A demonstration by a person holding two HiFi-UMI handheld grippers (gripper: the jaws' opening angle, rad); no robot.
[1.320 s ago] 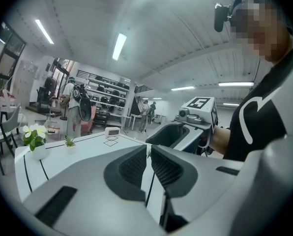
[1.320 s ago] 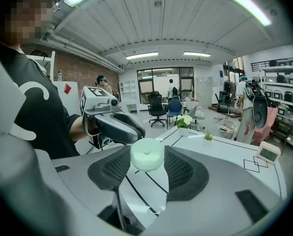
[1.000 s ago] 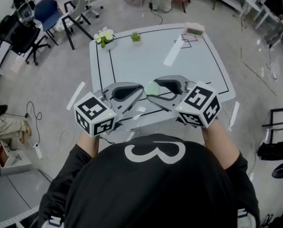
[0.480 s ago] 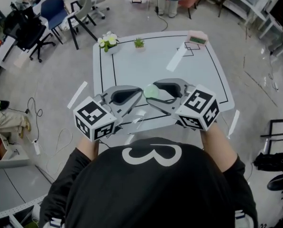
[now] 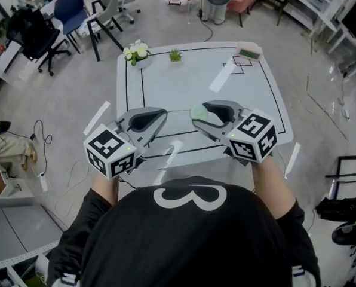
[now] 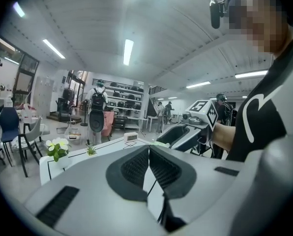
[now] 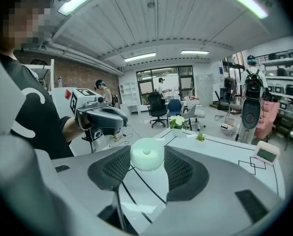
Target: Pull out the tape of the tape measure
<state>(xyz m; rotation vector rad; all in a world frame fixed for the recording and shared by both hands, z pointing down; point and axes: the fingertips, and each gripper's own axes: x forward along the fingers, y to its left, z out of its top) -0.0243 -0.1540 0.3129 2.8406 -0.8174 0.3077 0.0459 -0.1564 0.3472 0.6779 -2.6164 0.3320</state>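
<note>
My right gripper (image 5: 198, 113) is shut on a pale green, round tape measure (image 5: 199, 112), held above the near part of the white table (image 5: 184, 76). In the right gripper view the case (image 7: 147, 154) sits between the two ribbed pads (image 7: 178, 170). My left gripper (image 5: 163, 113) is a short way to its left with its jaws pressed together. A thin strip of tape (image 5: 178, 110) runs from the case to the left jaws. In the left gripper view the jaws (image 6: 149, 150) meet with no gap, and the right gripper (image 6: 185, 134) is beyond them.
On the table's far edge stand a pot of white flowers (image 5: 134, 51), a small green plant (image 5: 175, 55) and a pink-and-white box (image 5: 248, 51). A white strip (image 5: 221, 76) lies on the top. Office chairs (image 5: 70, 14) stand at the far left.
The two grippers have moved apart. The left one went left, away from the tape measure, and a thin line of tape now spans the gap.
</note>
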